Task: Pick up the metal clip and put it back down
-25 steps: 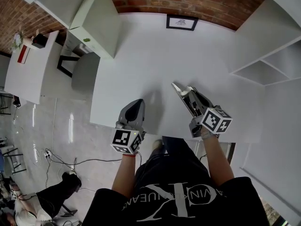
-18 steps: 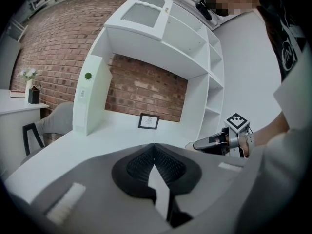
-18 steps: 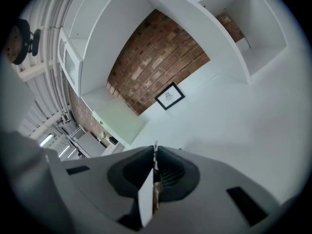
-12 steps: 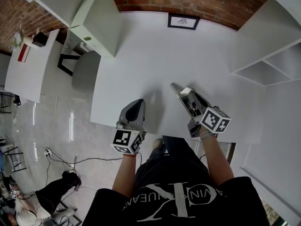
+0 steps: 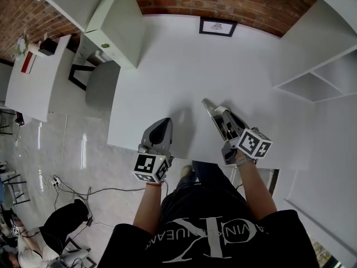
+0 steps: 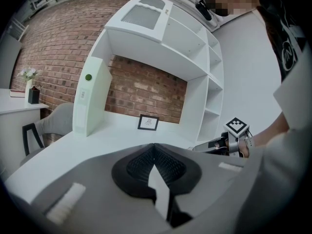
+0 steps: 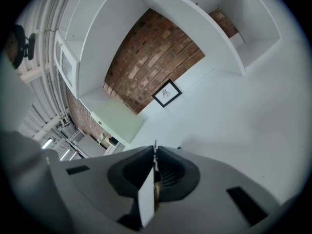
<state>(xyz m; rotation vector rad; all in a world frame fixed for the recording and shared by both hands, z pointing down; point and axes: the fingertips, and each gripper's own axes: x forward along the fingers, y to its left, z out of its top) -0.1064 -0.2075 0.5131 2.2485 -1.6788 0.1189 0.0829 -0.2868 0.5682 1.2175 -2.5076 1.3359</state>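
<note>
While your right gripper (image 5: 211, 108) points across the white desk (image 5: 167, 66) at centre frame, its jaws pinch the metal clip (image 7: 155, 149), a thin sliver poking past their tips. Your left gripper (image 5: 162, 123), at its lower left, is pressed together on nothing. White lettering on your black shirt (image 5: 206, 233) shows only in part; any print on the framed picture (image 5: 216, 27) is too small to read.

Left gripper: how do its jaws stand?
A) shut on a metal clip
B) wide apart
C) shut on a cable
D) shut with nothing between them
D: the left gripper shows, in its own view, both jaws pressed together with nothing between them.
</note>
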